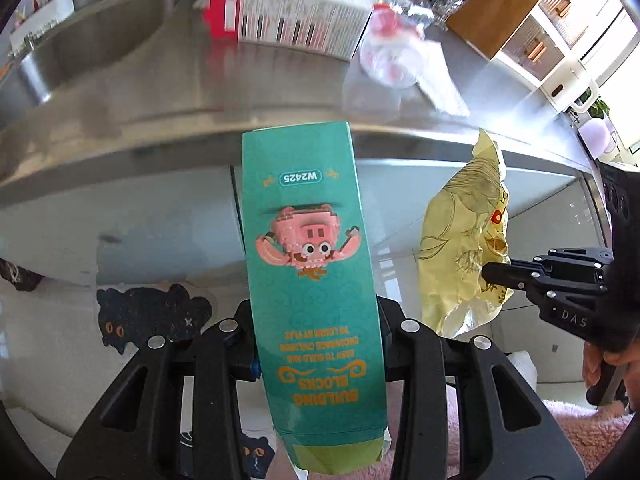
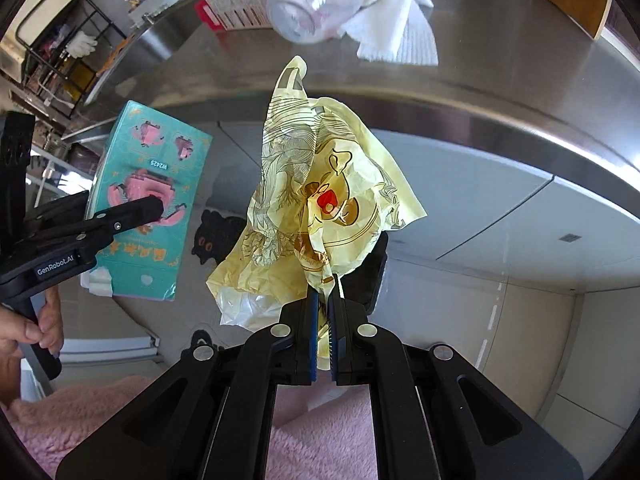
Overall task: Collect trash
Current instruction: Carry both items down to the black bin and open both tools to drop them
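The left claw is clamped on a teal building-blocks box, which is held out past the steel tabletop edge. The right claw is pinched nearly closed on a crumpled yellow wrapper, carried just beside the box.

Black gripper, silver screws, blue-lined jaws.

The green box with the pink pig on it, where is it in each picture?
Left wrist view: the green box stands in the middle, held between the left gripper's fingers.
Right wrist view: it is at the left, with a black finger across its front.
Shared landmark: the clear plastic bottle lying on the steel counter.
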`<state>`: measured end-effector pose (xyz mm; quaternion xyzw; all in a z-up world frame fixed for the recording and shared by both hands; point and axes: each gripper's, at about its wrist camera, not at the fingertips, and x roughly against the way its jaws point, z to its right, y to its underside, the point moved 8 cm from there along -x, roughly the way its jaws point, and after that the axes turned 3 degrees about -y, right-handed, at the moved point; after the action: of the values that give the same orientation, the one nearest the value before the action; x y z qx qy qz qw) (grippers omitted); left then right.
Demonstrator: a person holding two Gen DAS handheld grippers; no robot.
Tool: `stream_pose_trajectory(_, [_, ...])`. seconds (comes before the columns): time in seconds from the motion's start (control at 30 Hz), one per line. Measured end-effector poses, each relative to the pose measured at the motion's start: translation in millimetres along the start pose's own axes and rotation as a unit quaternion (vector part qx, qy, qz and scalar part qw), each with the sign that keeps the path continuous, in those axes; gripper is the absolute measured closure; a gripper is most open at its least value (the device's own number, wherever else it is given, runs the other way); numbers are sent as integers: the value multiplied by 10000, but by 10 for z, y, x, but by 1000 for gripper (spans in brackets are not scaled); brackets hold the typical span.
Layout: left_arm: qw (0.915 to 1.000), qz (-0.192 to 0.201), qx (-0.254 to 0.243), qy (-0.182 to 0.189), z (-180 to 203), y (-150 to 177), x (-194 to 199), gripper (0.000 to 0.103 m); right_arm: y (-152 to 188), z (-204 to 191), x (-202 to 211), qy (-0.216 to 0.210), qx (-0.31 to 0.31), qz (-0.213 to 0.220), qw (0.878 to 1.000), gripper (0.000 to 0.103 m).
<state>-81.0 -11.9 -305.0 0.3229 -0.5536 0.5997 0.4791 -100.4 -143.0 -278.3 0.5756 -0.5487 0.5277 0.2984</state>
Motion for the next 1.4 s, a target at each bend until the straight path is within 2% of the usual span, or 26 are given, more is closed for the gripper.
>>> stream_pose_trajectory(0.1, [9998, -191, -16, -84, -60, 115, -472, 67, 151, 105, -454, 297, 51, -99, 9995, 97])
stream_pose_trajectory(0.33, [9979, -634, -5, -104, -157, 337, -1491, 67, 360, 399, -1468, 259, -342, -497, 9978, 97])
stream_pose_trajectory(0.53, [9951, -989, 65, -70, -188, 481, -2100, 65, 442, 574, -2069, 401, -581, -881, 9936, 98])
stream_pose_trajectory(0.67, [9941, -1071, 153, 126, -204, 515, -2240, 63, 454, 645, -2260, 418, -680, -1041, 9914, 97])
stream_pose_trajectory(0.77, [9945, -1004, 225, 218, -212, 480, -2229, 48, 405, 660, -2336, 422, -762, -1076, 9904, 97])
stream_pose_trajectory(0.87, [9945, -978, 279, 247, -226, 435, -2221, 40, 418, 664, -2384, 437, -748, -1127, 9898, 97])
stream_pose_trajectory(0.9, [9946, -952, 319, 275, -196, 401, -2185, 34, 418, 643, -2408, 431, -741, -1141, 9898, 97])
stream_pose_trajectory(1.07, [9940, -871, 659, 76, -385, 404, -2000, 24, 332, 615, -2419, 326, -648, -1287, 9890, 96])
stream_pose_trajectory(1.17, [9929, -852, 835, -46, -524, 431, -1899, 23, 326, 531, -2561, 149, -628, -1439, 9875, 92])
stream_pose_trajectory(1.2, [9925, -845, 881, -89, -603, 440, -1905, 23, 321, 504, -2587, 144, -620, -1472, 9871, 89])
stream_pose_trajectory(1.27, [9913, -866, 976, -158, -656, 460, -1836, 18, 302, 471, -2623, 104, -644, -1461, 9871, 69])
stream_pose_trajectory(1.3, [9902, -892, 1068, -139, -672, 479, -1810, 17, 299, 459, -2619, 30, -704, -1446, 9870, 47])
stream_pose_trajectory(1.4, [9879, -931, 1240, -50, -753, 522, -1763, 17, 260, 470, -2567, 73, -710, -1308, 9888, 46])
